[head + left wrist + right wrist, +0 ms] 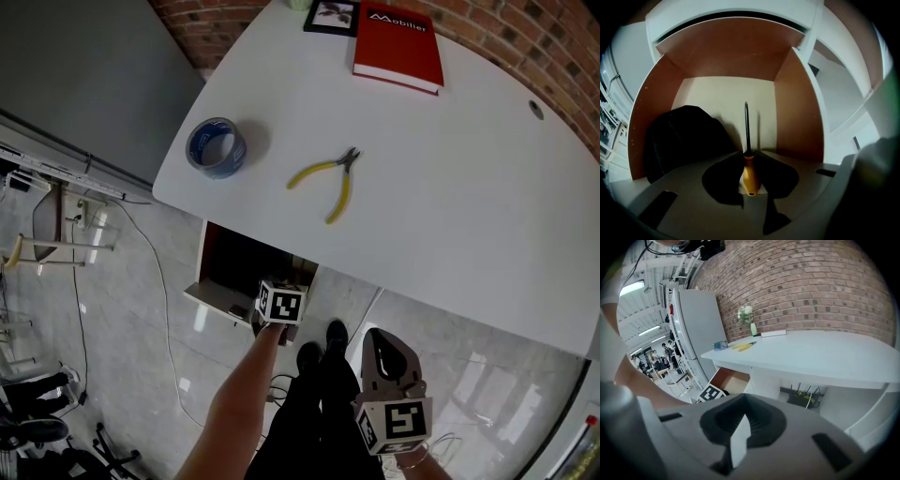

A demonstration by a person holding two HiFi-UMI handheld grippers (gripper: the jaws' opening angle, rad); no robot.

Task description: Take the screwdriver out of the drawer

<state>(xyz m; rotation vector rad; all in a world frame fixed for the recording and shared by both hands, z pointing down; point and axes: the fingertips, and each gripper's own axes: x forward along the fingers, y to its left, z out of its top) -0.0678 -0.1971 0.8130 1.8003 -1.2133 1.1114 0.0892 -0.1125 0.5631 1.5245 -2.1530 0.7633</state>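
Note:
The screwdriver (750, 174) has an orange handle and a thin black shaft that points toward the back of the open drawer (797, 110). My left gripper (750, 163) reaches down into that drawer, and its dark pads sit tight on both sides of the handle. In the head view the left gripper (281, 303) shows by its marker cube at the drawer's (217, 294) front edge, under the white table (450, 206); the screwdriver is hidden there. My right gripper (382, 351) hangs low to the right, shut and holding nothing, its jaws (739, 430) together.
A black bundle (684, 138) fills the drawer's left half beside the screwdriver. On the table lie yellow pliers (328, 178), a blue tape roll (217, 147), a red book (399, 45) and a small picture frame (332, 16). A person's legs and shoes (319, 361) stand between the grippers.

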